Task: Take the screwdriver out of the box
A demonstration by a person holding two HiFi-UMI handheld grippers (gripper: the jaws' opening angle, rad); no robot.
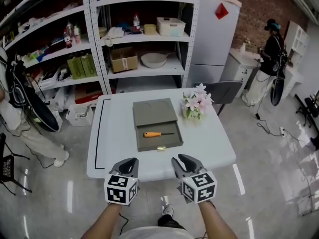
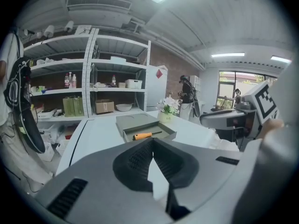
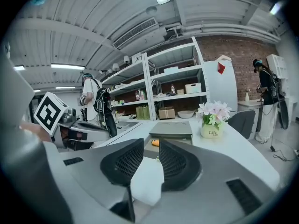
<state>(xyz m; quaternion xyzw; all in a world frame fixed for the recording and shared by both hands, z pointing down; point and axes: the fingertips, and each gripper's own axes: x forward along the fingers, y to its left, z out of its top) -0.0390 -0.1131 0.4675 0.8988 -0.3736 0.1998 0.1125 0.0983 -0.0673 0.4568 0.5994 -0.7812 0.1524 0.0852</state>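
An open grey box (image 1: 139,139) lies in the middle of the white table (image 1: 114,133), its lid (image 1: 154,111) folded back. The screwdriver (image 1: 154,134), with an orange handle and a dark shaft, lies across the tray inside. Both grippers hover side by side over the table's near edge, short of the box. My left gripper (image 1: 132,161) is shut, pads meeting at the tips (image 2: 152,142), with nothing in it. My right gripper (image 1: 180,159) is open and empty (image 3: 150,143). Through its gap the orange handle (image 3: 155,143) shows far ahead. The screwdriver (image 2: 142,136) also appears in the left gripper view.
A pot of pink and white flowers (image 1: 194,106) stands right of the box. Metal shelves (image 1: 139,44) and a white fridge (image 1: 214,39) are behind the table, with a grey chair (image 1: 224,91) at its far right. People stand at far left (image 1: 20,108) and far right (image 1: 271,59).
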